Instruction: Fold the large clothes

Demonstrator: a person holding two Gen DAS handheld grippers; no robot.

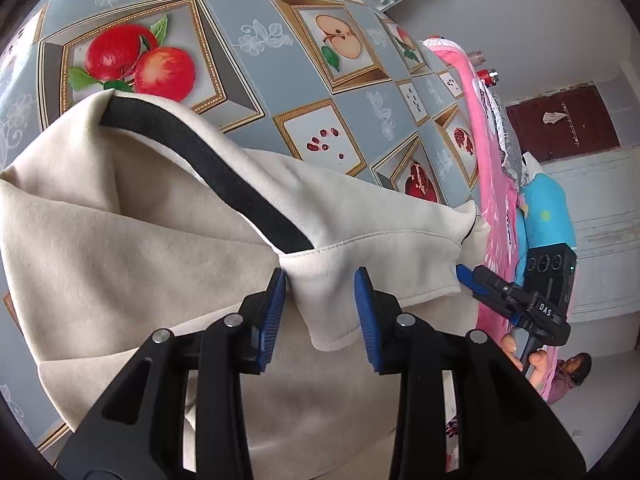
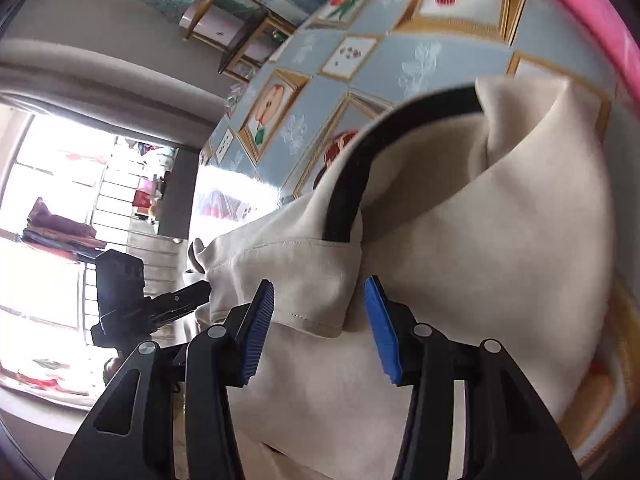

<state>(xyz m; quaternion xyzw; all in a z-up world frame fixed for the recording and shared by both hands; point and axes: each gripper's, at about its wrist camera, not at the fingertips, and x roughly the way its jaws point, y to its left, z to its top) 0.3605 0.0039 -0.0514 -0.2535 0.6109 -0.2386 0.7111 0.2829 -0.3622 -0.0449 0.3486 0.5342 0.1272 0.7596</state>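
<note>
A cream garment (image 1: 132, 216) with a black stripe (image 1: 208, 168) fills the lower left and centre of the left wrist view, lying bunched on a table covered by a fruit-patterned cloth (image 1: 248, 12). Its stitched hem hangs in the centre of both views. The left gripper (image 1: 322, 312) stands with its blue pads apart around a fold of that hem; one pad touches the cloth, the other is clear of it, so the gripper reads as released. In the right wrist view the right gripper (image 2: 320, 328) likewise has its jaws spread on either side of the hem corner, pressing nothing. A pink cloth (image 1: 476, 120) lies along the table's right edge. The step in hand appears to be the letting go of a finished fold. The next move probably calls for choosing fresh edges, clamping them and carrying them across evenly.
</note>
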